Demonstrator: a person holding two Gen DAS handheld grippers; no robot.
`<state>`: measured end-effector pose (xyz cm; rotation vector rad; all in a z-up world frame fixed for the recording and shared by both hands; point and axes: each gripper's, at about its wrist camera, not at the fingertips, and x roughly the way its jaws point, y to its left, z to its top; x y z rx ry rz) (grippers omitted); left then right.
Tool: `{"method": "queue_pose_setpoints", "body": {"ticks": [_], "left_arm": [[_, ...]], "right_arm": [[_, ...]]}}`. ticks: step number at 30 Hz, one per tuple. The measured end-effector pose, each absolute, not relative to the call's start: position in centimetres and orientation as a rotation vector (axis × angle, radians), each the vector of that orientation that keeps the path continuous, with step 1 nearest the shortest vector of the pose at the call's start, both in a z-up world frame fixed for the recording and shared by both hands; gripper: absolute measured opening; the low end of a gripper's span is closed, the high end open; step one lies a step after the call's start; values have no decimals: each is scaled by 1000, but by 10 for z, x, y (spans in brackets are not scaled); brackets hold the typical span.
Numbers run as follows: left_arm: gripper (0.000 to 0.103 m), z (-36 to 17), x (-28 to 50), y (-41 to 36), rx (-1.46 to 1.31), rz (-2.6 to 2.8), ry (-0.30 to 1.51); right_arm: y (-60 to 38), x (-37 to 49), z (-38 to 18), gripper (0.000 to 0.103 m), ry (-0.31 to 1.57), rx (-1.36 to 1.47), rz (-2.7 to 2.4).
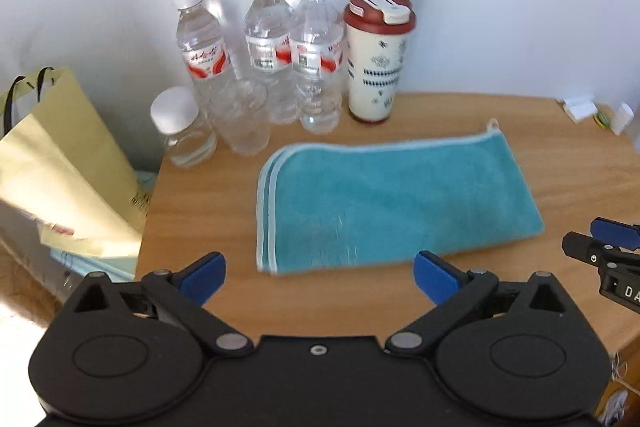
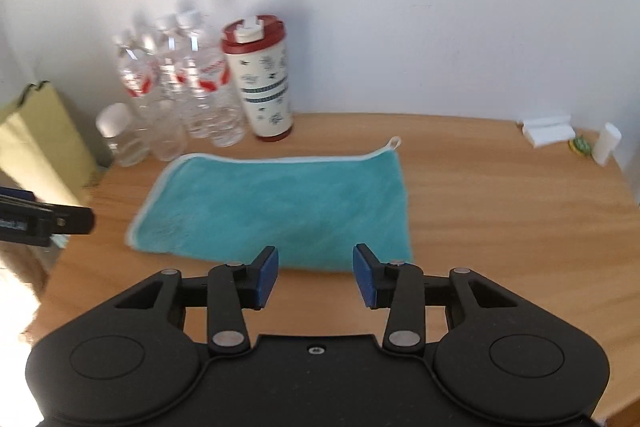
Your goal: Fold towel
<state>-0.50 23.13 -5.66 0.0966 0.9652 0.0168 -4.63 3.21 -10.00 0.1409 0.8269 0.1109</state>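
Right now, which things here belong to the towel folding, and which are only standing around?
For the job:
towel
left tongs, open
right tongs, open
table

Just standing around:
water bottles
tumbler
glass
jar
paper bag

towel [image 1: 384, 203] flat on table [image 1: 200, 211], just ahead of left gripper [image 1: 320, 277] and right gripper [image 2: 315, 277]. bottles [image 1: 264, 51], tumbler [image 1: 376, 59] behind towel by wall. bag [image 1: 60, 163] far left, off table.
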Motion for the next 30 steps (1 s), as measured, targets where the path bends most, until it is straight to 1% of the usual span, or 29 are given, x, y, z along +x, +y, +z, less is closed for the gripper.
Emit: {"method": "queue_pose_setpoints", "body": {"ticks": [6, 8, 11, 30], "left_arm": [[102, -39, -32, 233, 110, 29, 971], [102, -34, -39, 231, 131, 14, 969], [102, -31, -47, 231, 138, 26, 967], [102, -32, -59, 224, 161, 33, 993]], "right_arm": [[42, -86, -72, 46, 809, 201, 115], [48, -91, -65, 50, 790, 171, 108], [50, -96, -59, 53, 766, 147, 96], [40, -92, -70, 56, 820, 202, 103]]}}
